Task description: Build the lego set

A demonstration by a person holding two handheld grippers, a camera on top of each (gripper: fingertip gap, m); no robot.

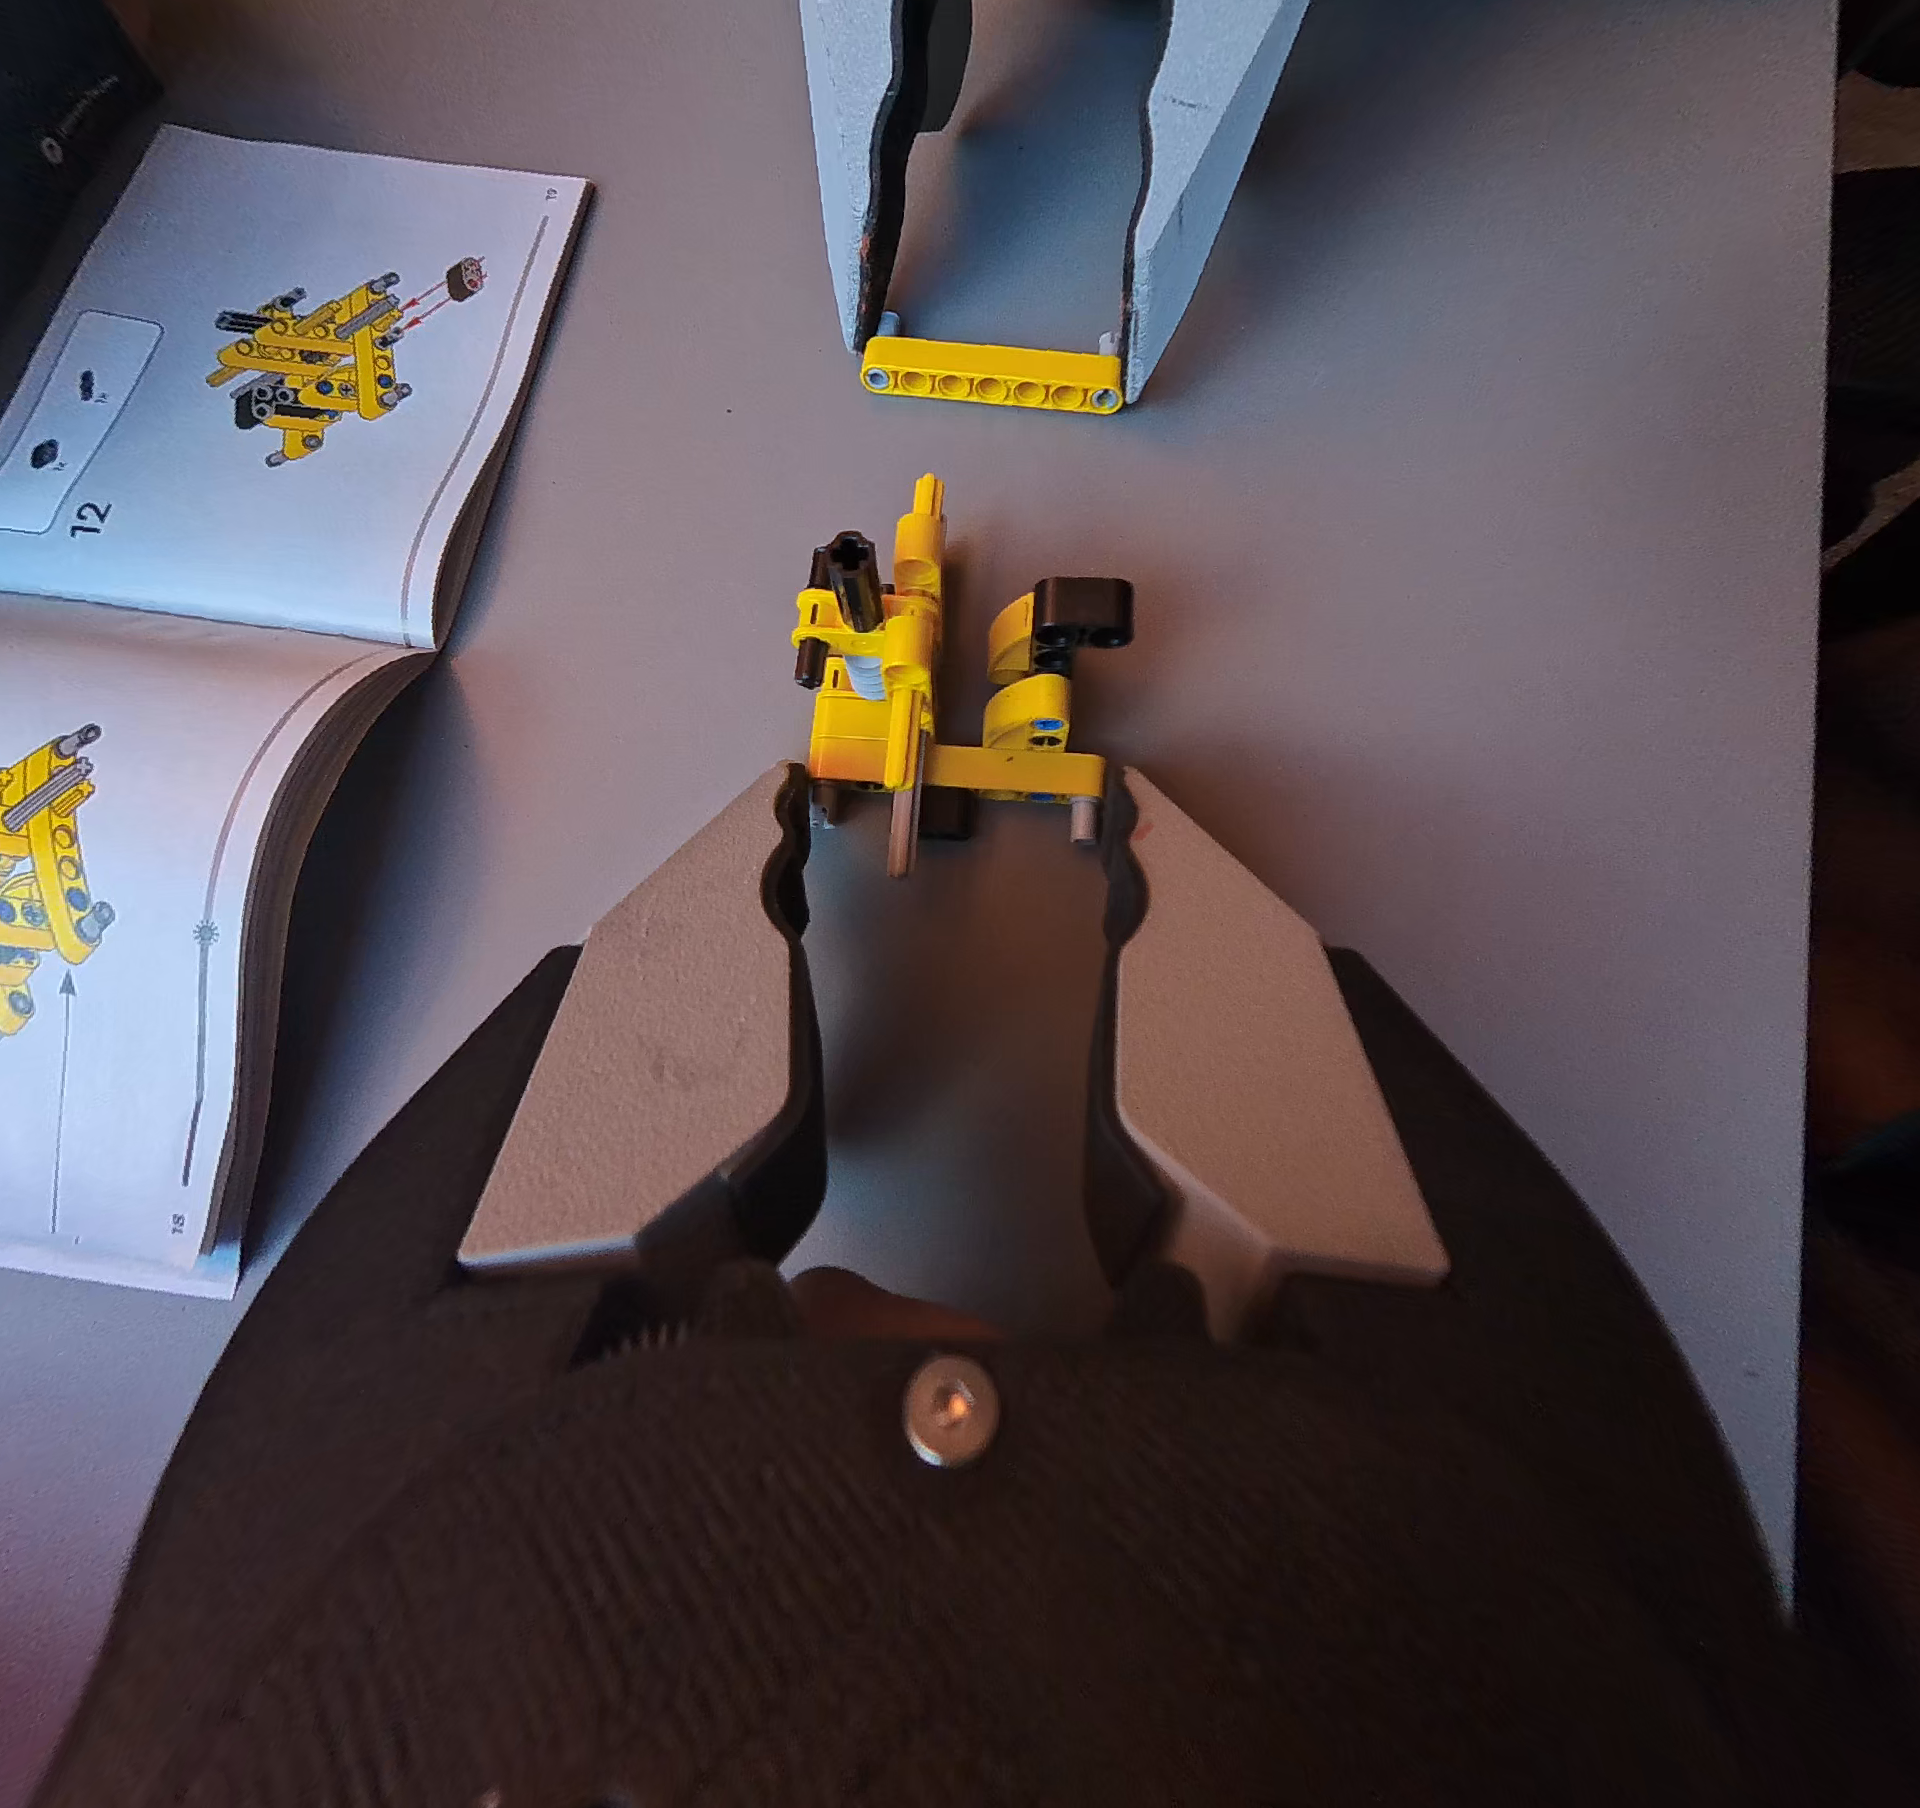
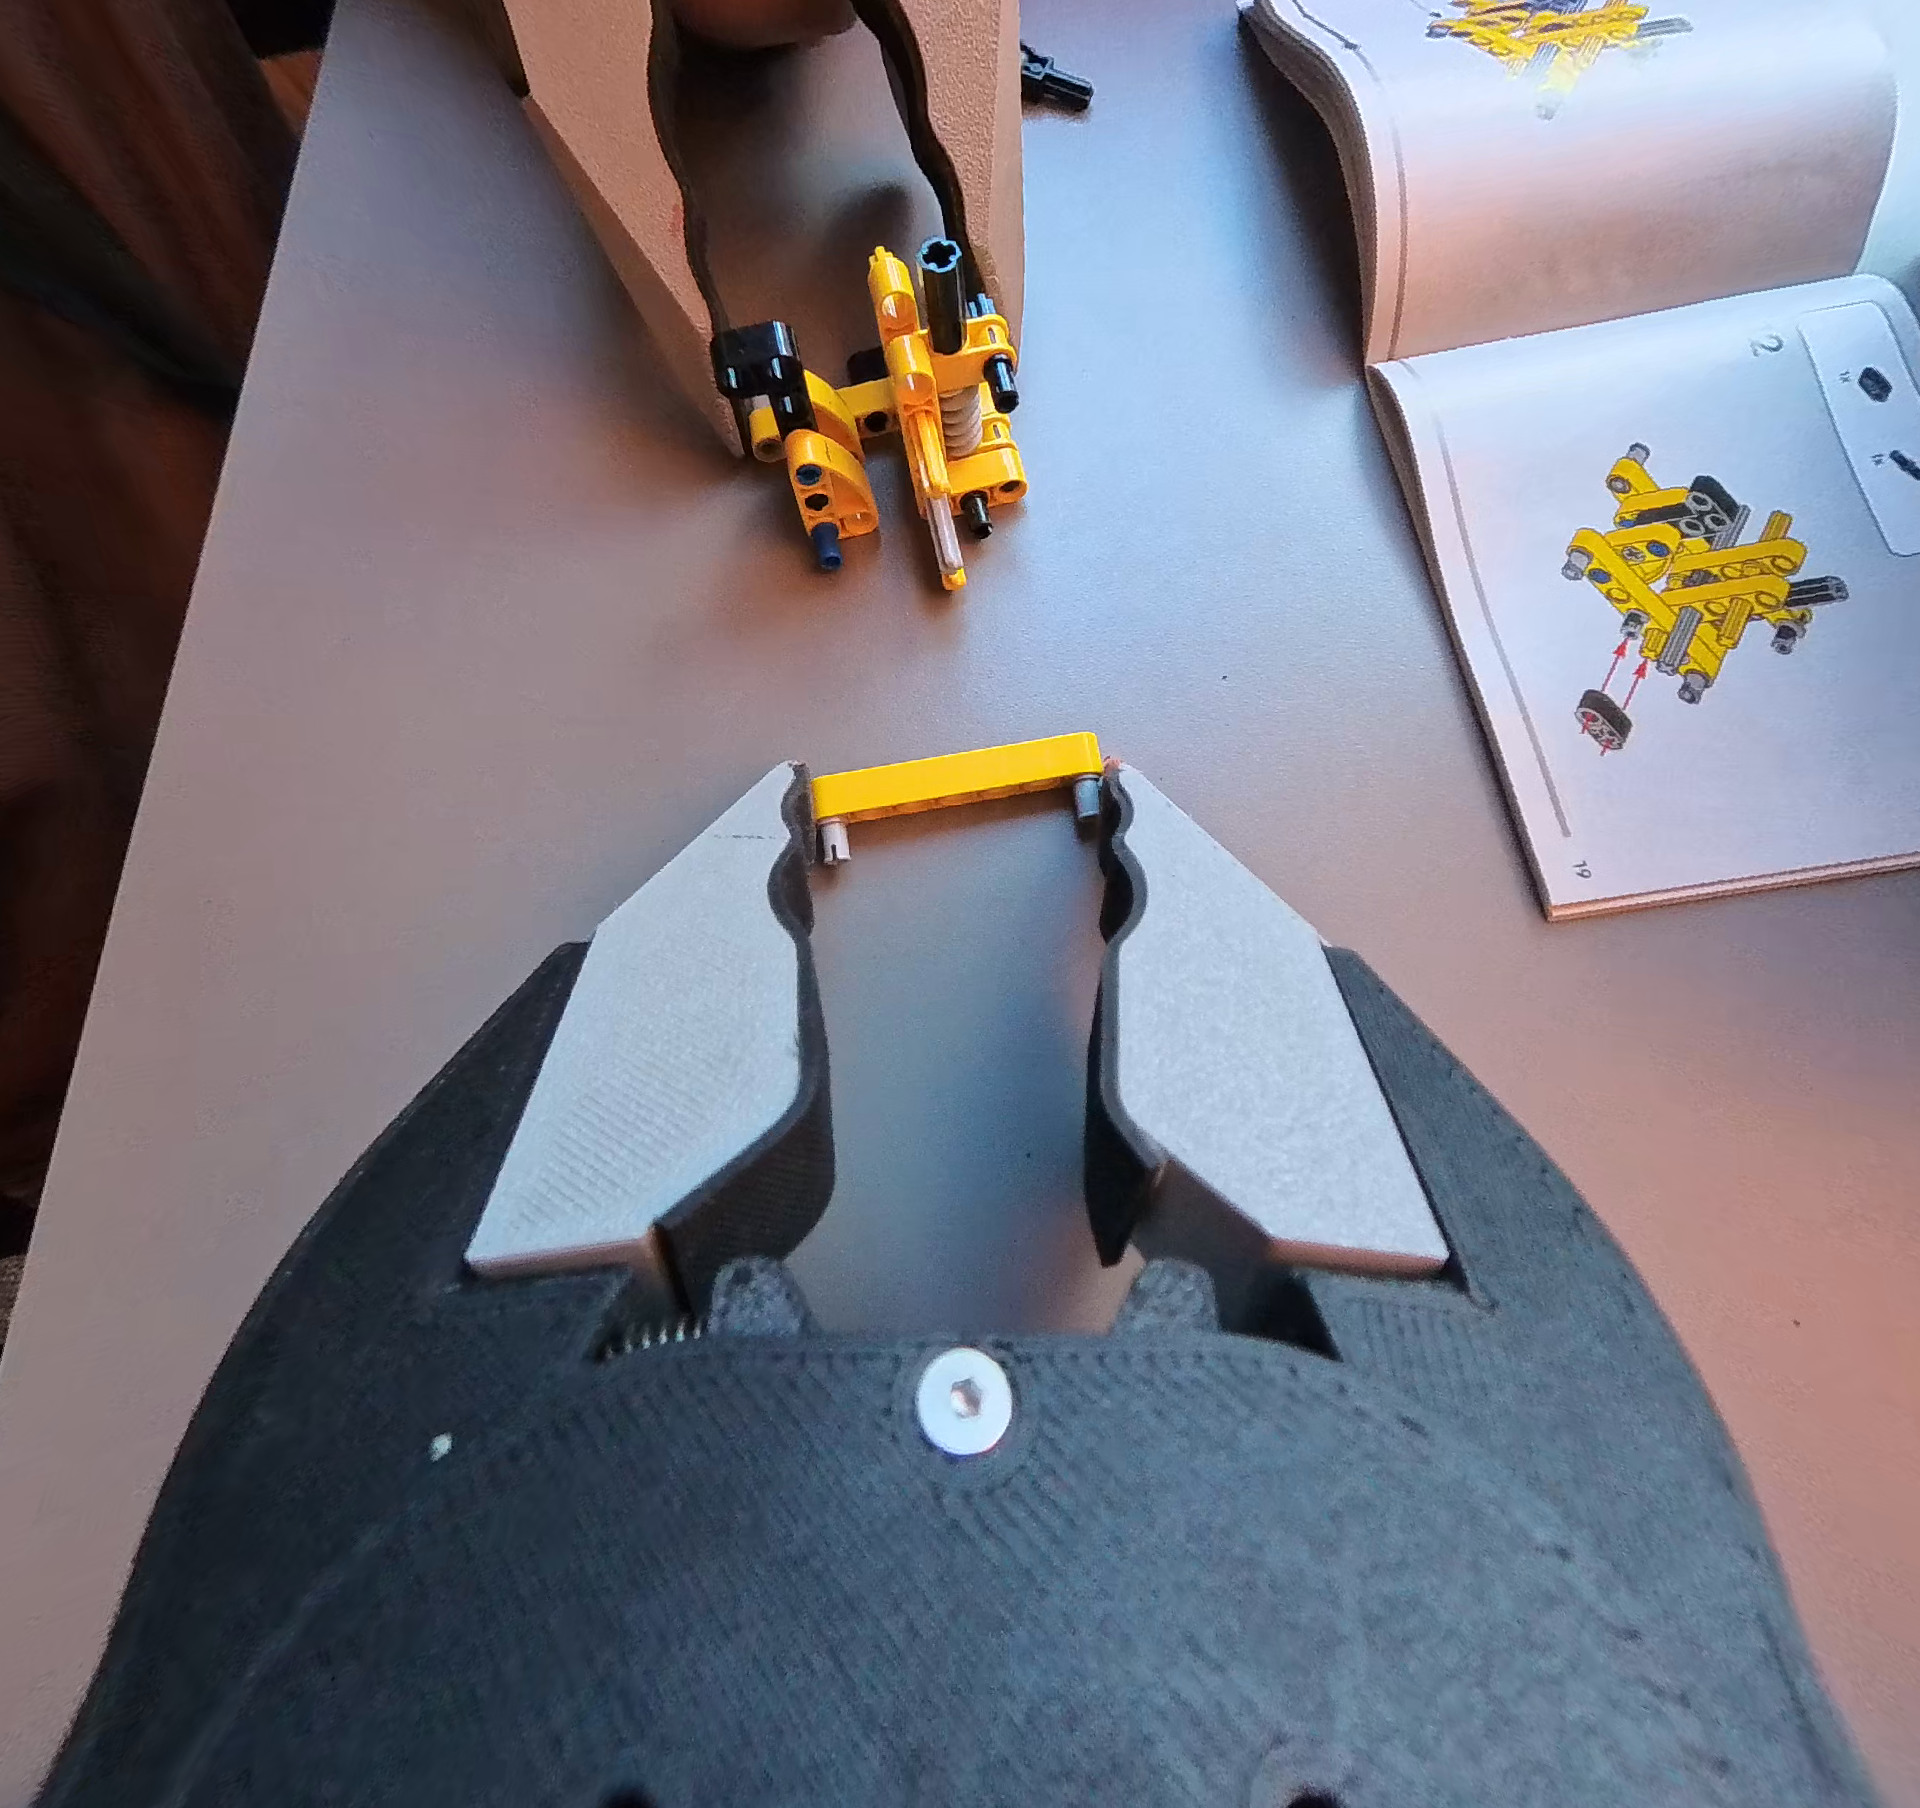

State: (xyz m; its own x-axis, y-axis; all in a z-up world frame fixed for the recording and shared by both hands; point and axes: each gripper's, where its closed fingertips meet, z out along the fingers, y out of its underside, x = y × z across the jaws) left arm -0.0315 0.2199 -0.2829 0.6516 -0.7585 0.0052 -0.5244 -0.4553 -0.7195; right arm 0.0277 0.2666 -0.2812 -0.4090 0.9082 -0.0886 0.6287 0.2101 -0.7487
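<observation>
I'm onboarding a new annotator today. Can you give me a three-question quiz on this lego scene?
1. True or false: the right gripper grips the yellow beam by its two ends.
2. Which does the left gripper hold? A) instruction booklet B) partly built yellow model C) nothing
3. Fill in: the small loose black pin lies on the ____, beyond the model.

Key: 1 true; 2 B; 3 table.
</observation>
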